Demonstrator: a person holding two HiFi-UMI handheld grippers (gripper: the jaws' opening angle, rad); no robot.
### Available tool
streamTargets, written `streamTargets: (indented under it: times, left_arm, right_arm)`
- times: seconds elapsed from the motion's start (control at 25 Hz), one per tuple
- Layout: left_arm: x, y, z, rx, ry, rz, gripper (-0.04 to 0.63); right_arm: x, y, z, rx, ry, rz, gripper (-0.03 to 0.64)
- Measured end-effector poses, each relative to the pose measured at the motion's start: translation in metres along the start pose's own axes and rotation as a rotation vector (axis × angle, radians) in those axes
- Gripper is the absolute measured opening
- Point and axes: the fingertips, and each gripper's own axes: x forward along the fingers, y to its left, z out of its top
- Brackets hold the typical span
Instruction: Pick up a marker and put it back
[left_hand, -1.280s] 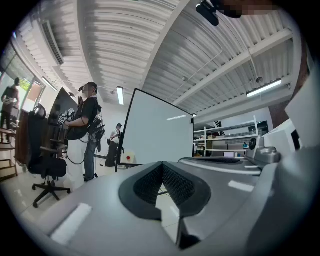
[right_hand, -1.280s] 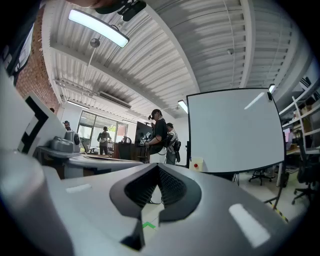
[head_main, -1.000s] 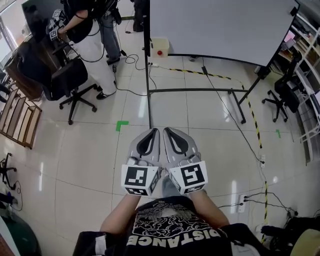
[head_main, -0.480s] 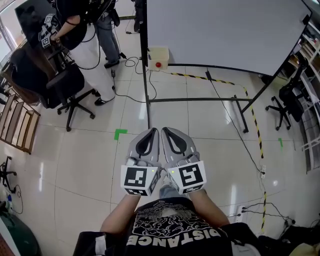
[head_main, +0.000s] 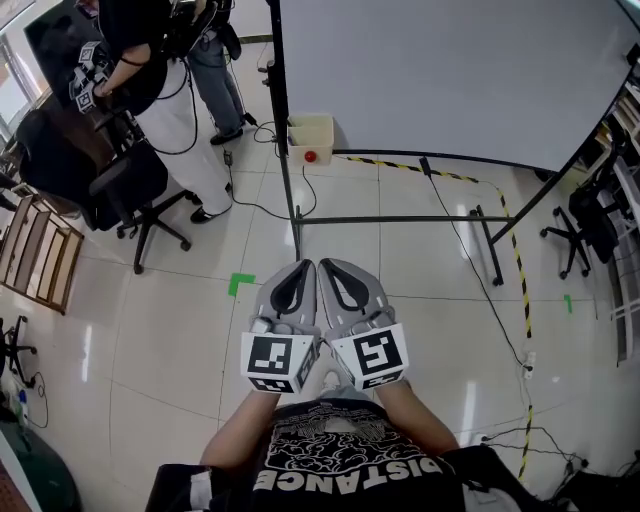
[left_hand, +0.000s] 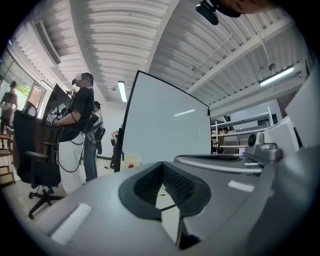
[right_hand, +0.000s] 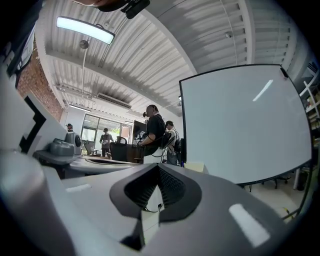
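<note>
No marker shows in any view. My left gripper (head_main: 301, 268) and right gripper (head_main: 329, 265) are held side by side, level, in front of the person's chest above the tiled floor. Both point toward a large whiteboard (head_main: 450, 70) on a black rolling stand (head_main: 390, 218). The left gripper view has its jaws (left_hand: 162, 164) meeting at the tip with nothing between them, the whiteboard (left_hand: 165, 125) ahead. In the right gripper view the jaws (right_hand: 158, 167) are likewise shut and empty, with the whiteboard (right_hand: 245, 125) to the right.
A cream box with a red button (head_main: 310, 140) sits by the stand's left post. A person (head_main: 160, 90) stands at back left beside a black office chair (head_main: 130, 185). A wooden rack (head_main: 35, 250) is at the left, cables and striped tape (head_main: 520, 280) at the right.
The whole view has advanced toward the whiteboard, whose stand and the box now lie nearer. Both grippers stay shut and side by side in the same pose.
</note>
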Motion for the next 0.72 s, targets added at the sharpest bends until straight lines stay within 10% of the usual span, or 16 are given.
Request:
streamTargets:
  times: [0.72]
  left_arm:
    - [0.065, 0.036, -0.001, -0.005, 0.005, 0.05, 0.006]
  right_arm:
    - [0.062, -0.044, -0.012, 0.001, 0.019, 0.045, 0.0]
